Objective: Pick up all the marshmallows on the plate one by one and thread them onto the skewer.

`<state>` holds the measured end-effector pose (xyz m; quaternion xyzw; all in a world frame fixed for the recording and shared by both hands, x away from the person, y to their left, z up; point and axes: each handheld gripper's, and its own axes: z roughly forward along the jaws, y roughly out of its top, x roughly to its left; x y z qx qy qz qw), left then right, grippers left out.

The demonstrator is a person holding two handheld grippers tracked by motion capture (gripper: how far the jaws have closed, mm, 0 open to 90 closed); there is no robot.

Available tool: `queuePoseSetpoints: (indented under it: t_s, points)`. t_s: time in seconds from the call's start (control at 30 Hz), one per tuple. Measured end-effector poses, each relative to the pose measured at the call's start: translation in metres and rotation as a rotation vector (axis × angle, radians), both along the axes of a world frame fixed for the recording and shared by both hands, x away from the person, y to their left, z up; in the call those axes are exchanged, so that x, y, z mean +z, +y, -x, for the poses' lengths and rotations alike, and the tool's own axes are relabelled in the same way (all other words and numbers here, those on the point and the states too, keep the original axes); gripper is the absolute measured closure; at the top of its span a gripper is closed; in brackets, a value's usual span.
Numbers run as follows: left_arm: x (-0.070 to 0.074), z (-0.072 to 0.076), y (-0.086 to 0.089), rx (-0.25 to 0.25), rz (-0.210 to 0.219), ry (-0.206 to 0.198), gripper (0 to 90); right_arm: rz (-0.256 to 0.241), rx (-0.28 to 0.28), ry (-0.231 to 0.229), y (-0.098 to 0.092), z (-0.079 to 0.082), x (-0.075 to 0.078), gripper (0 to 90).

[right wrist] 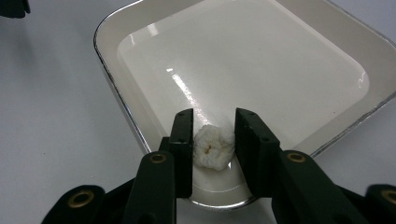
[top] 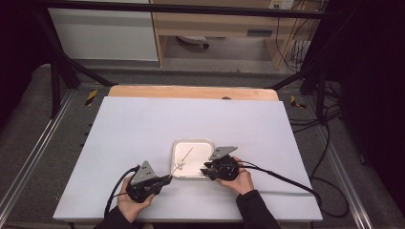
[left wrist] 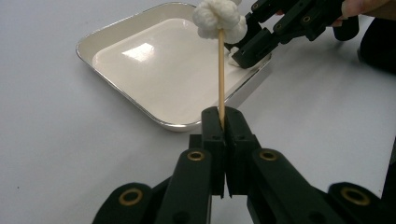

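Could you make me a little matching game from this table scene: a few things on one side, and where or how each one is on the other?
Things
1. wooden skewer
2. loose white ball
3. tray
4. left hand-held gripper

States
A. lies in the tray between the open jaws of the right hand-held gripper
B. rests flat on the white table
C. carries white balls at its far end
D. shut on the skewer

Pairs: 1-C, 2-A, 3-B, 4-D

Cream enamel tray [right wrist: 140, 56], silver rim; white marshmallows [right wrist: 214, 148]; tan wooden skewer [left wrist: 221, 70]; black grippers [left wrist: 223, 122]; white table [top: 143, 129].
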<state>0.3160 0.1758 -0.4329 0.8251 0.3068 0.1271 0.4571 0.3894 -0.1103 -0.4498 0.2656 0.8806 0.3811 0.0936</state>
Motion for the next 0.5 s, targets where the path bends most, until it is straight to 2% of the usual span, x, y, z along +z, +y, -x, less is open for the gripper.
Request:
queuePoseSetpoints:
  t_s: [0.17,0.23,0.5]
  points:
    - [0.0,-0.001,0.0,-0.009,0.001,-0.015,88.1,-0.018,-0.008,0.007,-0.001,-0.001,0.002,70.5]
    - [0.0,0.0,0.0,-0.005,0.0,-0.002,88.1,-0.034,-0.008,0.008,-0.002,-0.001,0.005,70.8]
    - [0.0,0.001,-0.001,-0.007,0.001,-0.001,88.1,-0.125,-0.009,0.012,-0.011,0.001,0.026,71.2]
